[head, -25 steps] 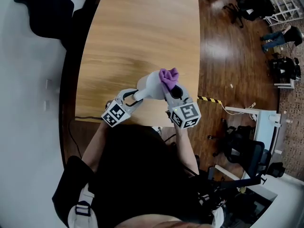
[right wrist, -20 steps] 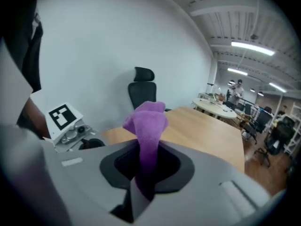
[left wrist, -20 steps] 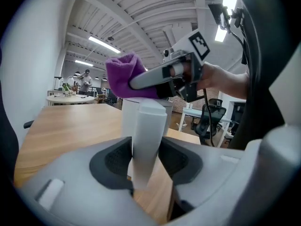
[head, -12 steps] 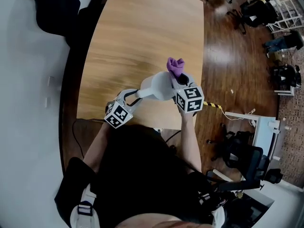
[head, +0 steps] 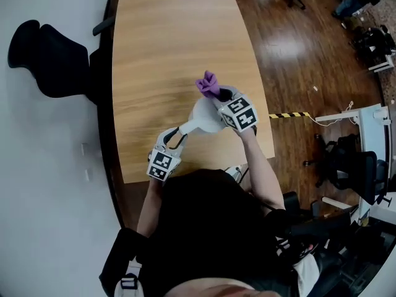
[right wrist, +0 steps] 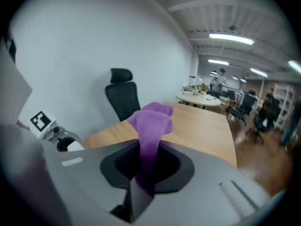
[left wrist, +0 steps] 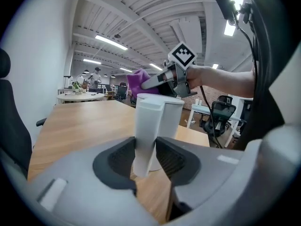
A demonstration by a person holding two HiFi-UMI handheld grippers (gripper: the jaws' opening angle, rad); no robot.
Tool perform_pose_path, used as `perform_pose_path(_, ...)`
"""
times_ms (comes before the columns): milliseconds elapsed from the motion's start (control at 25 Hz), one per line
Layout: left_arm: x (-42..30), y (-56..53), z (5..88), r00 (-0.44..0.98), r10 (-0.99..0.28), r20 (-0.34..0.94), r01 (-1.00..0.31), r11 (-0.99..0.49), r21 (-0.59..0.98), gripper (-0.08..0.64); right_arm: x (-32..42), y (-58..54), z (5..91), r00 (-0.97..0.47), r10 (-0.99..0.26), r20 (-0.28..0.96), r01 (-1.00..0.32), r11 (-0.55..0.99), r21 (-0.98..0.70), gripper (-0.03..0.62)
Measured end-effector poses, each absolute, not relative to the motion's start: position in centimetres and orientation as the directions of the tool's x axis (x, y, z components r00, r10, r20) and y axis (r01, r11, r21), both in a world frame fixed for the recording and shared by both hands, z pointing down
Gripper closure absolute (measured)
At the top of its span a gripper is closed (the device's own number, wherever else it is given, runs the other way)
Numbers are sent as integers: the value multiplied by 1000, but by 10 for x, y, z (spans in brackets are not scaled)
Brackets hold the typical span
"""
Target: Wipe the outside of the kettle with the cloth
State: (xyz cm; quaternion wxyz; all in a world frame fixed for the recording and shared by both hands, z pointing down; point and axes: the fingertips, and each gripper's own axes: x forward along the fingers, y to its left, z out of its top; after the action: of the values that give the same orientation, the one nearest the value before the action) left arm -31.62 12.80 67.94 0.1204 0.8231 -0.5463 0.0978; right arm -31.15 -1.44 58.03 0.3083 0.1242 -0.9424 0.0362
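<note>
A white kettle (head: 206,115) stands near the front of the wooden table (head: 167,42). My left gripper (head: 178,132) is shut on its upright handle (left wrist: 145,135). The jaws have just been closing on the handle, and both pads touch it. The kettle body (left wrist: 167,119) rises just beyond. My right gripper (head: 220,95) is shut on a purple cloth (head: 208,84), held against the kettle's far upper side. The cloth (right wrist: 151,121) bunches out between the jaws of the right gripper (right wrist: 148,166). In the left gripper view the right gripper (left wrist: 157,81) and cloth (left wrist: 138,81) show above the kettle's top.
A black office chair (head: 49,67) stands at the table's left side. The table's right edge (head: 263,110) runs close beside the kettle, with dark wood floor and yellow-black tape (head: 291,114) beyond. More desks and chairs (right wrist: 207,98) fill the room behind.
My right gripper has carried the cloth from the kettle's top over to its far side. The left gripper has stayed at the handle. The head view has shifted.
</note>
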Motion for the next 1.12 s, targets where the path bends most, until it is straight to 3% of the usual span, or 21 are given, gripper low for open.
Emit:
perform_pose_path(160,-325,126,693,392,-867,307,-919,-384,88,508,-223,-69,636,-697,-329,638,-516,847,-127,537)
perform_pose_path(360,-344,124,682,370,-868,332,-928,-331,170,522,-151,-61,657,-847,-358,394,-530,632,-565,537)
perform_pose_path(440,-346,129,663,294,-903,313,-951,-242,194,543,-118,-53,668,-886,-374,274,-445,521,-728,537)
perform_pose_path(520,-334,127,623,239,-935,260,-962,-193,191,543,-95,-44,662,-924,-371,94,-277,477,-835,538)
perform_pose_path(640,-282,94,554,312,-927,210,-950,-299,92,540,-92,-38,622,-917,-326,-229,24,528,-849,538)
perform_pose_path(760,-230,41,524,378,-882,282,-912,-406,-49,442,-98,-55,613,-856,-388,-341,158,432,-888,539)
perform_pose_path(880,-199,-9,551,339,-852,399,-906,-410,-107,410,-112,-77,651,-865,-407,-294,224,211,-951,540)
perform_pose_path(1000,-197,-23,589,254,-827,501,-904,-388,-183,399,-128,-64,708,-923,-381,-47,77,-65,-995,540)
perform_pose_path(1120,-195,-37,599,221,-831,511,-891,-386,-241,405,-142,-77,761,-937,-350,-19,33,-34,-999,541)
